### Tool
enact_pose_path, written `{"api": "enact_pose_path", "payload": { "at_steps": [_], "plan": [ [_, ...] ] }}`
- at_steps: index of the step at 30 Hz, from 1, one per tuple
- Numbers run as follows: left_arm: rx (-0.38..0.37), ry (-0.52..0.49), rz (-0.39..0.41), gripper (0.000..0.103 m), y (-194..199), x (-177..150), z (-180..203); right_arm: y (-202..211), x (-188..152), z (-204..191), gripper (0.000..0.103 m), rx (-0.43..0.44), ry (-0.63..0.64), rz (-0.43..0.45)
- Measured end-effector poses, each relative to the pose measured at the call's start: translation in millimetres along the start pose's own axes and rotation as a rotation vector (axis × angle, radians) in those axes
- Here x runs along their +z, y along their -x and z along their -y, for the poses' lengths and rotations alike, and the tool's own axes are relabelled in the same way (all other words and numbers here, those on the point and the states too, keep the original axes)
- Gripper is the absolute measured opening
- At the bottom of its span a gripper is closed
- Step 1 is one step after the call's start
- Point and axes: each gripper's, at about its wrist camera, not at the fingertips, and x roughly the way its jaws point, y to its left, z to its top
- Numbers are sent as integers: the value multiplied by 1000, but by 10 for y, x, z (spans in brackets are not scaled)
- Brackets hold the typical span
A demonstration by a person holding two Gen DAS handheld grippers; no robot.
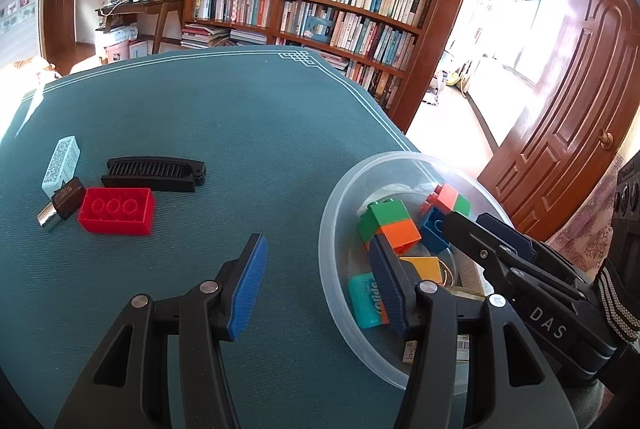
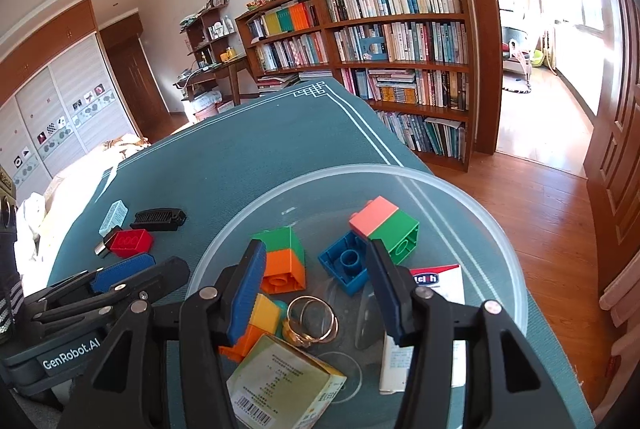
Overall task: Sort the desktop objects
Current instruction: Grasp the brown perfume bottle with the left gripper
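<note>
Readable text, not much of it

"DAS" on the right gripper [image 1: 460, 225], "GenRobot.AI" on the left gripper [image 2: 132, 271], "Glide" on the teal floss box [image 1: 366, 300].

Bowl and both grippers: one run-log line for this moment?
right gripper: open, empty, over bowl | left gripper: open, empty | bowl: blocks, rings, box | still on table: red brick, comb

bare cloth [image 1: 248, 133] ahead, bowl [image 1: 332, 229] blocking right

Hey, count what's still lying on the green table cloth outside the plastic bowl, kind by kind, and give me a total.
Red building brick: 1
Black comb: 1
Pale printed box: 1
Small dark-and-silver gadget: 1
Total: 4
</note>
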Motion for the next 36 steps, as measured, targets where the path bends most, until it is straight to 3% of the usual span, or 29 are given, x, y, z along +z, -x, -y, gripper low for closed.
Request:
{"api": "enact_pose_path", "payload": {
  "at_steps": [3,36],
  "plan": [
    [11,14,5,57,26,12,-100,19,-27,-75,67,10,17,2],
    [232,166,76,57,312,168,-1447,-137,-139,-1175,70,213,183,-54]
  ]
}}
